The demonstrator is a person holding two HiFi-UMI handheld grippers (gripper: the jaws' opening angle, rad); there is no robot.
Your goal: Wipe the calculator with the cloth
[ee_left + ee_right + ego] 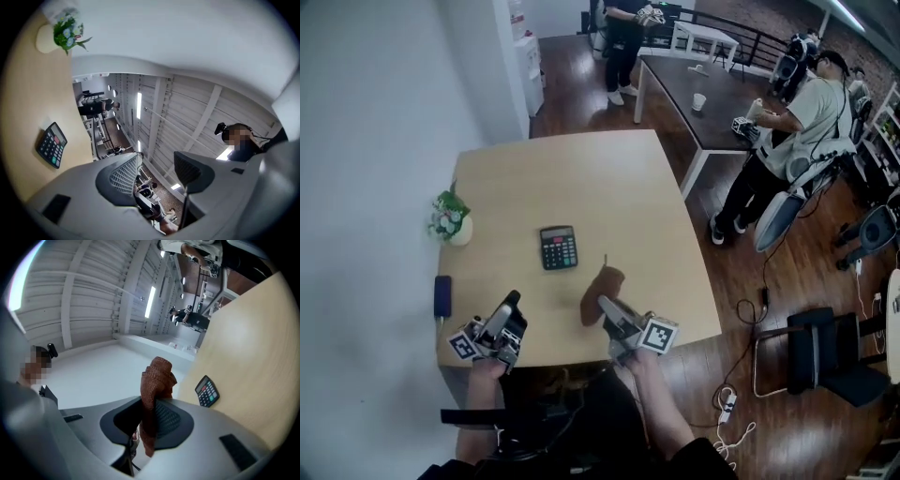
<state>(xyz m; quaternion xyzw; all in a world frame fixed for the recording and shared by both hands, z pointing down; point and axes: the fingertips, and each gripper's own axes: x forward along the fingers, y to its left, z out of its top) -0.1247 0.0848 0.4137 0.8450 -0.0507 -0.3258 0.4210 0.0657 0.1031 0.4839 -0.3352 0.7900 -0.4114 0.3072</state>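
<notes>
Calculator [558,247] lies flat near table [581,178] centre, keys up, untouched, nothing on it. Right gripper [607,307] hovers at the near edge, at about 5 o'clock from the calculator, jaws clenched on the brown cloth [602,289]. The right gripper view confirms this: the cloth [159,373] is pinched between the pads, with a bunched tuft poking out past the tips and the calculator [206,391] off at 3 o'clock. Left gripper [508,311] sits at about 7 o'clock from the calculator; its own view shows the jaws apart with nothing between them, so released and empty. Small potted plant [450,217] at 9 o'clock of the calculator, dark flat slab [442,295] at 8 o'clock on the table edge, both well apart from it. People in the background, irrelevant. Step judged: carry the cloth to the calculator, wiping not yet begun. To do it well: tip the right gripper down so the free tuft, not the hard jaw tips, meets the keys; press lightly; stroke along the long side. The calculator looks light and likely to skate, so pin one edge with the left gripper first. Keep the clamp firm or the cloth slips out mid-stroke.
</notes>
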